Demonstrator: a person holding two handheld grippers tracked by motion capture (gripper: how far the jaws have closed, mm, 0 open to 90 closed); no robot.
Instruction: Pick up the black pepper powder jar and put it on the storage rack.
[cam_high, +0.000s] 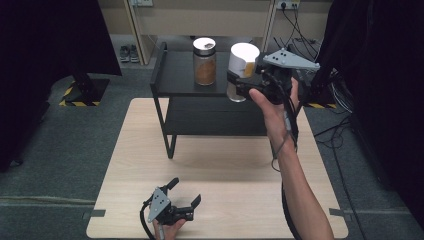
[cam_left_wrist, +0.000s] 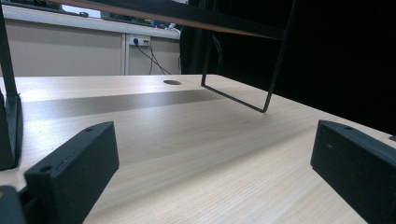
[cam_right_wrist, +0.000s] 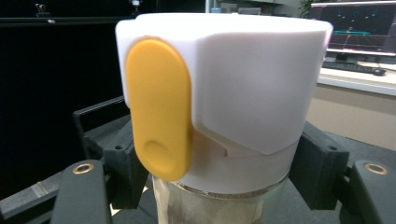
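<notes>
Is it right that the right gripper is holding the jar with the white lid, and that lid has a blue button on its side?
Not quite. The right gripper does hold the jar with the white lid, but the button on the lid's side is yellow, not blue. The right gripper view shows it close up.

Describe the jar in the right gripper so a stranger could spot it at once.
Find the black shelf at the table's far end. At its right edge, the right gripper is shut on a jar. Its tall white lid has a yellow tab; the neighbouring jar holds brown powder.
</notes>
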